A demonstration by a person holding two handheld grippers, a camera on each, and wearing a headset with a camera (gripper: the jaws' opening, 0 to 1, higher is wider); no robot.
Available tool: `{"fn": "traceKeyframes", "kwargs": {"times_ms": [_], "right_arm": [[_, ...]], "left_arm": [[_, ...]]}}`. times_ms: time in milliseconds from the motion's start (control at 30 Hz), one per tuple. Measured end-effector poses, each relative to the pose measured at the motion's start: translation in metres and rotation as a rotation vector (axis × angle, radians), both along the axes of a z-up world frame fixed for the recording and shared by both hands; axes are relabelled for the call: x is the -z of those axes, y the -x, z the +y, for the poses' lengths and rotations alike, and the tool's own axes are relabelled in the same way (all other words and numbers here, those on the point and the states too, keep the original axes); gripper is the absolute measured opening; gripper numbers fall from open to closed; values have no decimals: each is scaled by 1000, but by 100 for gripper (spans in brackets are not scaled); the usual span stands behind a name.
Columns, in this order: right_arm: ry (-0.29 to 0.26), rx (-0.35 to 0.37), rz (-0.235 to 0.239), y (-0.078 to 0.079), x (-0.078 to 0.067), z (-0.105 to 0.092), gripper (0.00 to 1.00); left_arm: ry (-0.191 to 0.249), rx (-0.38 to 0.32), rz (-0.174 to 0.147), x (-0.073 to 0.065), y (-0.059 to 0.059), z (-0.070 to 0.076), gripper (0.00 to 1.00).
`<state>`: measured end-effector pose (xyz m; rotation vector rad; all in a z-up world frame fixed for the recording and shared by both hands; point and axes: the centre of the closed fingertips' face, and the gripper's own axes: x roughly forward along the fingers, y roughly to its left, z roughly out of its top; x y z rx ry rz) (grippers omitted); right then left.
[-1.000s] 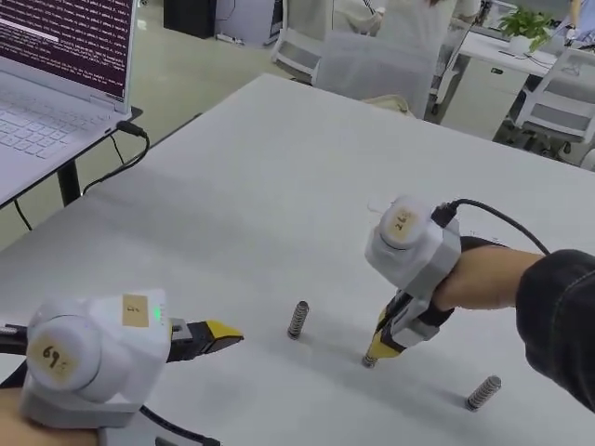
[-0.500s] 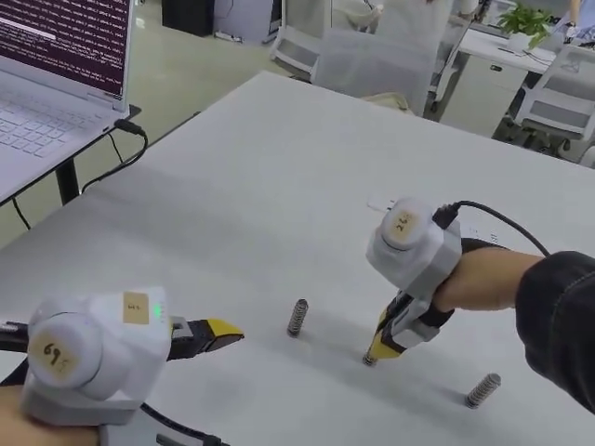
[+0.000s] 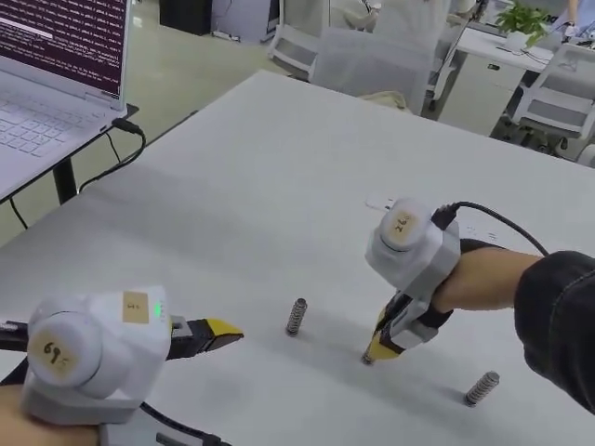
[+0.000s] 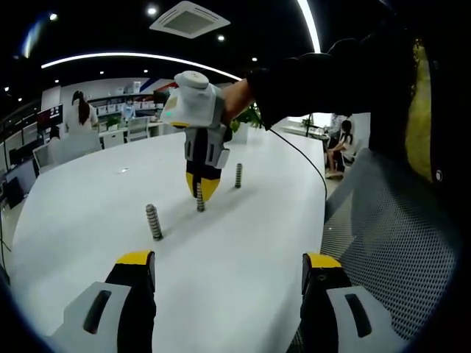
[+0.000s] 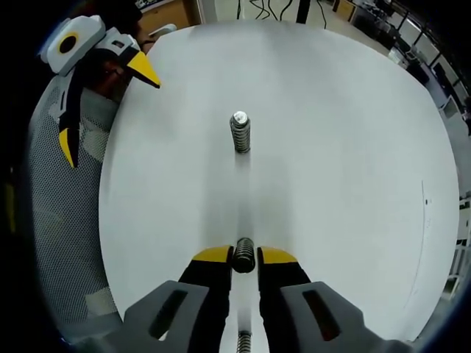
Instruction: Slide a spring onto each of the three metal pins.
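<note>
Three springs stand upright in a row on the white tabletop, toward the edge nearest the person. The left spring looks done: in the right gripper view a flat metal pin head shows at its top, so it sits over its pin. The right spring stands alone, well apart from both claws. It probably rides on a pin too, though it is too small to make out the pin inside. The middle spring is the one in hand. By my reading the task is at its last step, with two springs on and this one being seated or about to be let go.

The right claw is pressed nearly together, its yellow tips pinching the middle spring from both sides. It points steeply down, with the spring's foot at the tabletop. The left claw is spread wide, holds nothing and touches nothing. It hovers over the tabletop near the person's edge, aimed at the row from the left.
</note>
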<state>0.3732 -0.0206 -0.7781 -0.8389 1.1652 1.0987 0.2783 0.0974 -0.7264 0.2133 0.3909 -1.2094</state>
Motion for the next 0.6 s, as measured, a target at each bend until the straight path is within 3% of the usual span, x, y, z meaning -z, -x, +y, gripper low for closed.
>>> {"fn": "traceKeyframes", "kwargs": {"times_ms": [600], "right_arm": [[-21, 12, -3, 4, -2, -5, 31]], "left_arm": [[-1, 13, 2, 0, 1, -4, 79]]}}
